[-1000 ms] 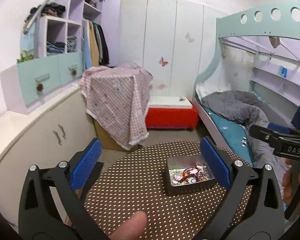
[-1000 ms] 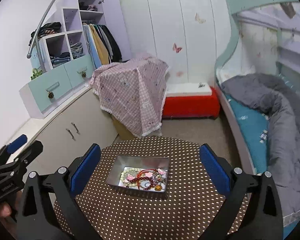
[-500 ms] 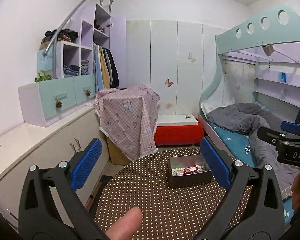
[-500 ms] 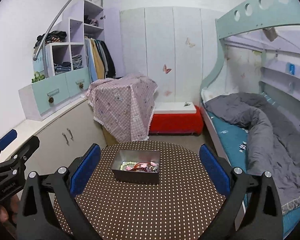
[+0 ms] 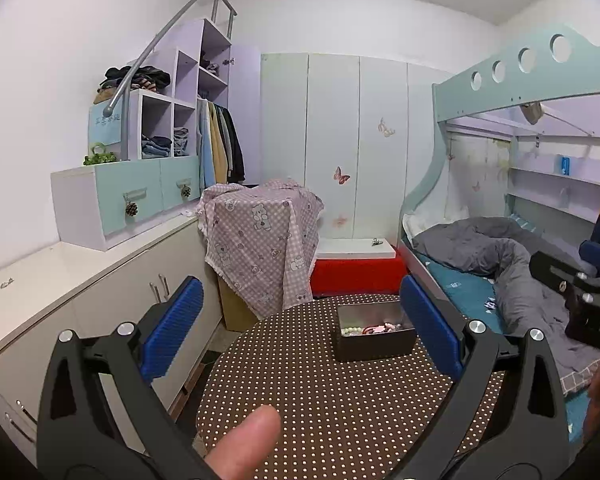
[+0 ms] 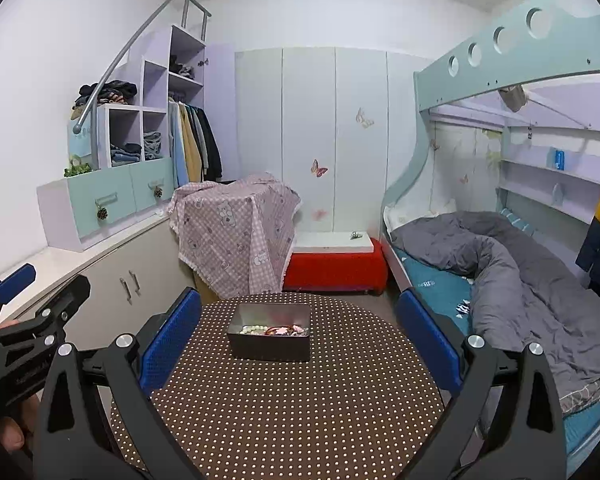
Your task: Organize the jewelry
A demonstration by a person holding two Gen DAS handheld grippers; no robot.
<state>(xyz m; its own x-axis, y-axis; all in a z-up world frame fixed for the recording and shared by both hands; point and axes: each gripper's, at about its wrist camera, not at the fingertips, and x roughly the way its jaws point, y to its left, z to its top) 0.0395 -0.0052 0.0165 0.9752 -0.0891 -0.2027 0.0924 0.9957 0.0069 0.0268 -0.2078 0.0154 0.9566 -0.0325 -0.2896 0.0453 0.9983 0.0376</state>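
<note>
We hold the left tongs spread wide, gripping nothing | right tongs likewise wide apart and empty | rectangular grey metal tin of beads and pink jewelry sits on the round brown polka-dot counter, toward its far edge, ahead of both tongs.

**A lived-in child's bedroom**

A teal bunk bed with a rumpled grey duvet fills the right side. On the far wall stand white wardrobe doors with butterfly stickers. On the left, lilac stair-step shelves hold folded clothes, coats hang on a rail, and low cabinets run along the wall. Near the middle is a small round table in a dotted cloth
</note>
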